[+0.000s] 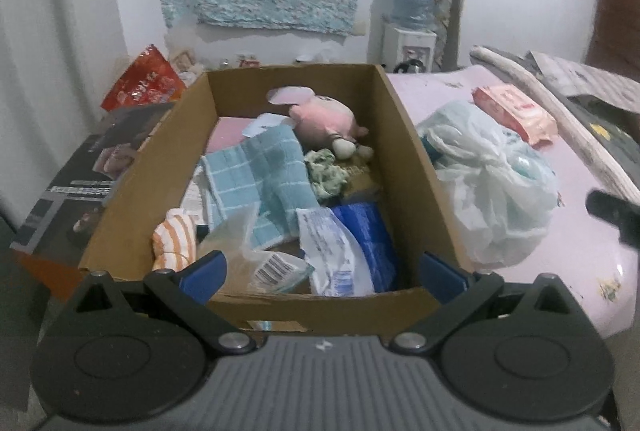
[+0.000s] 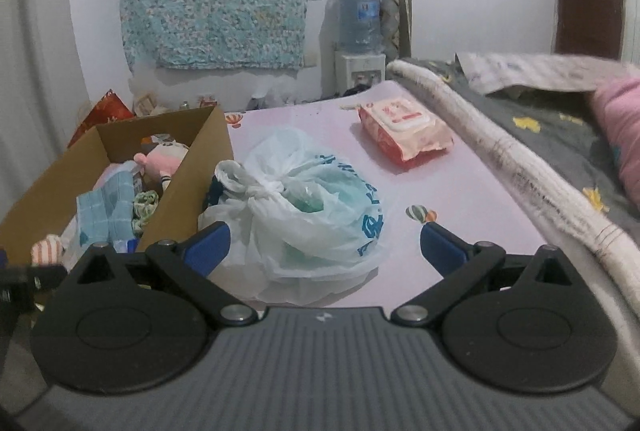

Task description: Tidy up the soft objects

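A cardboard box (image 1: 416, 159) stands on the pink bed sheet (image 1: 568, 263). It holds a pink plush toy (image 1: 324, 119), a light blue checked towel (image 1: 256, 183), an orange striped cloth (image 1: 176, 243), a green patterned cloth (image 1: 326, 171) and plastic packets (image 1: 340, 251). My left gripper (image 1: 322, 273) is open and empty, hovering at the box's near edge. My right gripper (image 2: 324, 249) is open and empty, just before a tied white plastic bag (image 2: 304, 211) that lies right of the box (image 2: 188, 171). A pink wet-wipes pack (image 2: 404, 131) lies farther back on the sheet.
A rolled blanket (image 2: 500, 167) and grey bedding (image 2: 560, 135) line the right side. A dark printed carton (image 1: 88, 171) and a red bag (image 1: 148, 79) sit left of the box. A water dispenser (image 2: 360, 43) stands by the far wall.
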Demonstrator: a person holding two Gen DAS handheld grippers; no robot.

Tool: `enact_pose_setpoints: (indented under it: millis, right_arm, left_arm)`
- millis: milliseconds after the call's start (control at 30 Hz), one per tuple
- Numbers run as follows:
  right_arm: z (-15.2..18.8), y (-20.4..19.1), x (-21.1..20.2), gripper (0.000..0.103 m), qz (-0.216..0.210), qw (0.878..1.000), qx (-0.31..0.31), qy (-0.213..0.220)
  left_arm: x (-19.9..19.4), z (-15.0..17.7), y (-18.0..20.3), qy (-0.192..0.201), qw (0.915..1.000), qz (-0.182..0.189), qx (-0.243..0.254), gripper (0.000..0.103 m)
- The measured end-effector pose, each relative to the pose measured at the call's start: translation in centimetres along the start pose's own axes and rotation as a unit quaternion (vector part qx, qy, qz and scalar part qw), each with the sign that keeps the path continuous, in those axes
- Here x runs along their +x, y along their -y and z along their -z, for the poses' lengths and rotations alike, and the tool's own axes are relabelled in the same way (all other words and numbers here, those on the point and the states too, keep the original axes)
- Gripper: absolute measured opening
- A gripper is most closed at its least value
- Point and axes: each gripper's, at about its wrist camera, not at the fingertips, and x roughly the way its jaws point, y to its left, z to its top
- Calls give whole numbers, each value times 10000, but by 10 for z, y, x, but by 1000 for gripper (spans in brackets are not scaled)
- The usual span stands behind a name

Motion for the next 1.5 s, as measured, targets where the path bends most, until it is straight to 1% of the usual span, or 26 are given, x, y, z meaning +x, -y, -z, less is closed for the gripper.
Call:
enact_pose_setpoints:
  millis: [67,133,300,400,467,633,900,1033,1267,1500]
  right_arm:
    - [2,-4,-3,102,33,10000,-68,-24]
    - [4,-7,-5,102,-31,10000,-89,-19]
    - [6,-11,-8,102,-213,9997,52,-76]
    - [7,-15,-6,102,-197,9996,16,-201]
    - [9,-19,-5,102,-212,9991,-128,-329]
    - [16,-26,-9,102,-38,9993,-236,-287]
    - [22,-31,-2,102,-140,9977,-99,-653]
    - [21,-36,0,102,-98,9965,-223,-795]
    - [22,-42,4,102,-72,9941,-429,-997]
    - [22,-41,8,102,-131,9929,-274,-1151]
  left_arm:
    - [-2,0,-1,36,10000,-79,-10,103]
    - [-4,-1,-2,44,9999,-105,-8,103]
    - [-2,0,-6,-88,9999,-103,-78,103]
    - [-1,3,-12,-158,9996,-39,-234,103]
    - [-1,6,-14,-197,9994,-108,-270,103]
    - [-4,12,-13,-322,9989,-273,-222,103]
    - [-1,17,-17,-664,9962,-488,-297,103]
    - [-2,17,-17,-697,9951,-638,-277,103]
    - [0,17,-17,-798,9941,-681,-284,103]
    - [1,17,-16,-840,9937,-704,-244,103]
